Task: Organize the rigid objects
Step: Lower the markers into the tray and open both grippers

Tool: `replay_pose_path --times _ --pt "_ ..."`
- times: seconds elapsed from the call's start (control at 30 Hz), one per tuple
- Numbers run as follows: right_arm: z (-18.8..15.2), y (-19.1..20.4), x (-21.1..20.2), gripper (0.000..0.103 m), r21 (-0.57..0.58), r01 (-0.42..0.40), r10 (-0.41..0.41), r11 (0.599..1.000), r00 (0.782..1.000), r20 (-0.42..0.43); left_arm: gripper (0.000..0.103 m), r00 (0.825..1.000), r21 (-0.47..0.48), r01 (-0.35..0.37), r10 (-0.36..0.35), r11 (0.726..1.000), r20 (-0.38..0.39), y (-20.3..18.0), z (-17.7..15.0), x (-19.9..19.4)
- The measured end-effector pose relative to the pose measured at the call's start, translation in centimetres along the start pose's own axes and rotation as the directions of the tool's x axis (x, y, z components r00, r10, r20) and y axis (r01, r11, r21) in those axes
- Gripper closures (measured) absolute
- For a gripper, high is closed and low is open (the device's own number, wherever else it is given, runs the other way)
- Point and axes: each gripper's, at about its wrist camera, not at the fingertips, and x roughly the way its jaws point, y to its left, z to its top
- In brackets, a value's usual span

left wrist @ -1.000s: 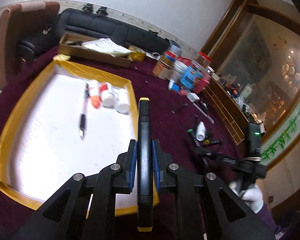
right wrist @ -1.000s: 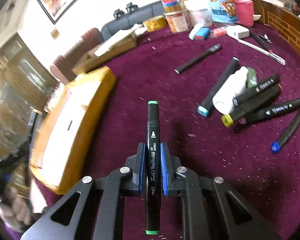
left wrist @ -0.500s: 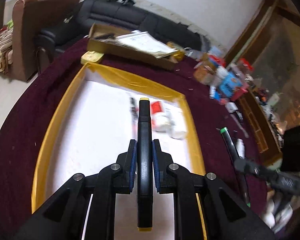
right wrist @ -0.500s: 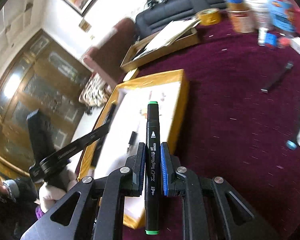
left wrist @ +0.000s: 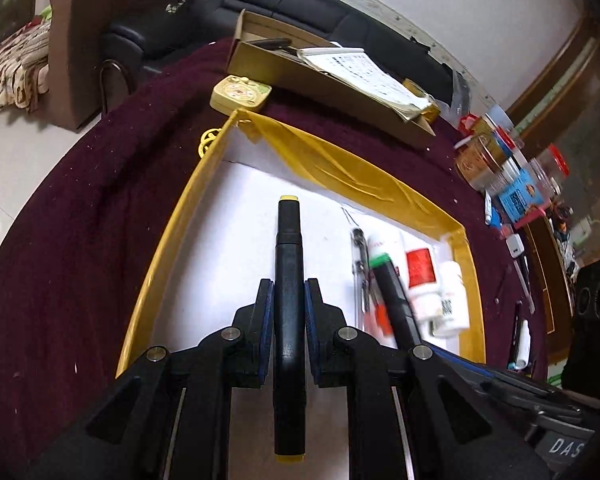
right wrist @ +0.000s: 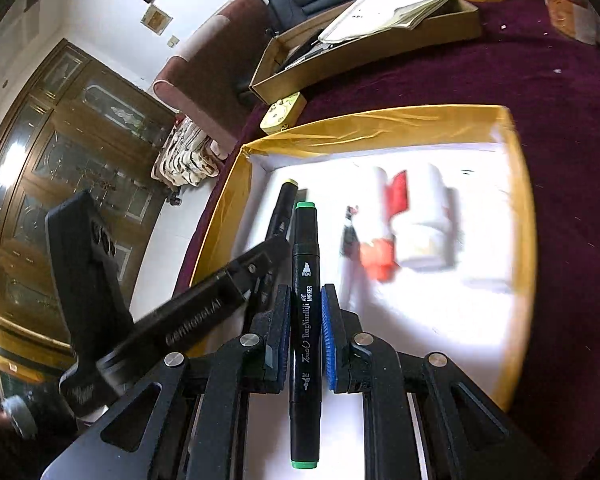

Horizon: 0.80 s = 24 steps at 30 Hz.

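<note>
My left gripper (left wrist: 288,312) is shut on a black marker with yellow ends (left wrist: 288,264), held over the white tray with a yellow rim (left wrist: 172,224). My right gripper (right wrist: 305,320) is shut on a black marker with green ends (right wrist: 305,280), held over the same tray (right wrist: 526,216). The green marker (left wrist: 392,292) shows at the right in the left wrist view. The yellow marker (right wrist: 282,208) shows left of the green one in the right wrist view. In the tray lie white bottles (left wrist: 420,272) and a pen (left wrist: 358,256).
A brown cardboard box with papers (left wrist: 324,76) stands beyond the tray on the maroon tablecloth (left wrist: 80,216). A small yellow case (left wrist: 240,94) lies by the tray's far corner. Jars and tins (left wrist: 500,168) stand at the right. More markers (left wrist: 518,332) lie right of the tray.
Both grippers have moved in over the tray with their markers. The right gripper swung left from the pile of markers on the cloth. The two grippers now lie side by side.
</note>
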Motion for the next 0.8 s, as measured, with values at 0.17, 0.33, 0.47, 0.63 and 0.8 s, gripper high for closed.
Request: replay_pose_path --times 0.17,0.33,0.47,0.63,0.8 --pt "1.1 0.4 1.9 0.089 0.010 0.040 -0.040 0.999 0.999 -0.006 0.091 0.998 -0.047 0.059 -0.059 0.997 0.013 0.9 0.6 -0.2" --pt "1.1 -0.3 2.3 0.089 0.019 0.060 -0.060 0.998 0.998 -0.007 0.090 0.991 -0.088 0.130 -0.126 0.988 0.052 1.5 0.4 -1.5" --pt "1.2 -0.5 2.4 0.080 0.039 0.041 -0.040 0.998 0.999 -0.008 0.082 0.985 -0.110 0.156 -0.146 0.982 0.093 1.7 0.2 -3.0" --pt "1.1 -0.4 -0.7 0.073 0.011 0.031 -0.031 0.999 0.998 0.048 0.066 0.982 -0.110 0.165 -0.152 0.980 0.114 1.2 -0.4 -4.9" --pt "1.0 -2.0 -7.0 0.070 -0.009 0.031 -0.029 0.999 0.986 0.163 0.064 0.963 -0.138 0.240 -0.218 0.961 0.159 0.8 -2.0 -7.9"
